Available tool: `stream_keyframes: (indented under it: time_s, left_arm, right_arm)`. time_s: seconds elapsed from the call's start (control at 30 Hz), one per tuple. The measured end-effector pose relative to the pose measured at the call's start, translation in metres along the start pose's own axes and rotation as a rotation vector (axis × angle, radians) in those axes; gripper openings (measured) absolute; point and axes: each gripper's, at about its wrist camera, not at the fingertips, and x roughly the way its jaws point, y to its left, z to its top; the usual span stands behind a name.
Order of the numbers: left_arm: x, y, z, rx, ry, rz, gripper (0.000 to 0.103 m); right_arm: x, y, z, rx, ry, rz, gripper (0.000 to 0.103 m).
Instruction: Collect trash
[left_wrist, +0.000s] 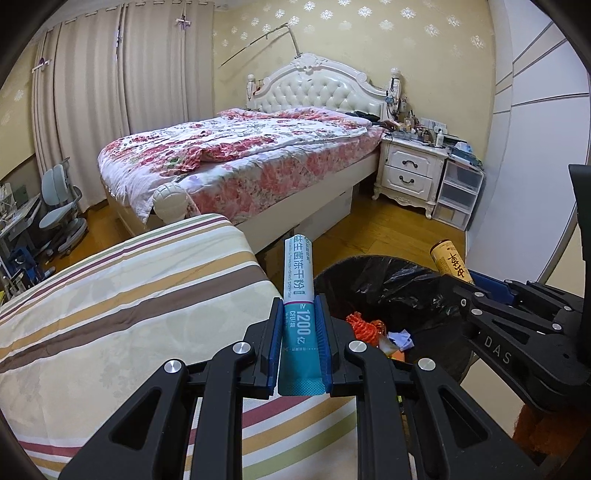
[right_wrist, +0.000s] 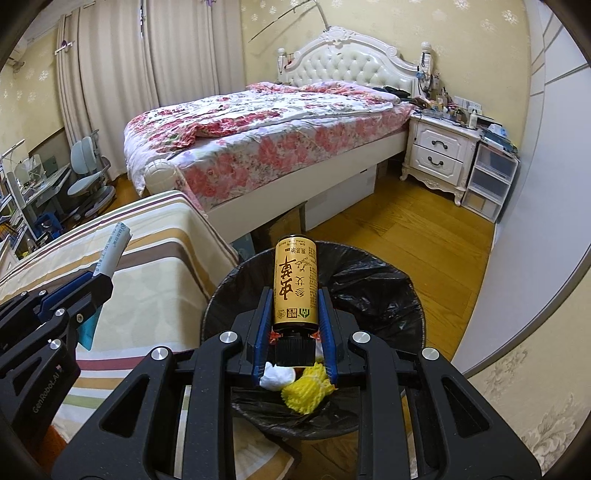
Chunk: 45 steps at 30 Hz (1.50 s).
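**Inspector:** While both hands carry trash, which item sits nearer the bin?

**Assistant:** The golden bottle (right_wrist: 295, 280). The right gripper (right_wrist: 295, 325) is clamped on its lower body just above the black cap, and it hangs directly over the black-lined bin (right_wrist: 388, 295). Its long axis runs forward along the fingers, cap end toward the camera.

**Inspector:** And the left?

**Assistant:** The left gripper (left_wrist: 299, 339) is closed tight on a teal-and-white sachet (left_wrist: 298, 295), long axis also along the fingers. It sits over the edge of the striped mattress (left_wrist: 129, 295), with the bin rim just to its right.

**Inspector:** Pose?

**Assistant:** Both grippers tilt downward, side by side. In my judgement the right hand can release at once; the left needs a short shift rightward first. Yarn and paper scraps already lie in the bin.
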Motion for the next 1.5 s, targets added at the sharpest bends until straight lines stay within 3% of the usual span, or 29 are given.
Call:
stream_keyframes:
  time_s: [1.03, 1.1, 1.13, 1.2, 1.3, 1.5]
  left_arm:
    - [0.059, -0.040, 0.010, 0.087, 0.074, 0.006, 0.020]
    - [0.059, -0.040, 0.010, 0.089, 0.077, 0.011, 0.026]
    - [0.059, -0.041, 0.009, 0.090, 0.078, 0.018, 0.031]
    - [0.059, -0.038, 0.009, 0.084, 0.075, 0.026, 0.049]
    - [0.057, -0.033, 0.010, 0.066, 0.075, 0.028, 0.055]
    - [0.047, -0.026, 0.010, 0.058, 0.031, 0.045, 0.071]
  right_arm:
    - [0.041, -0.040, -0.004, 0.076, 0.054, -0.053, 0.025]
    - [0.042, -0.040, -0.005, 0.071, 0.054, -0.066, 0.030]
    - [0.041, -0.040, -0.005, 0.072, 0.051, -0.069, 0.037]
    - [0.039, -0.040, -0.005, 0.072, 0.042, -0.081, 0.042]
    - [0.037, -0.041, -0.004, 0.072, 0.036, -0.092, 0.045]
    - [0.029, -0.040, -0.004, 0.075, 0.021, -0.126, 0.064]
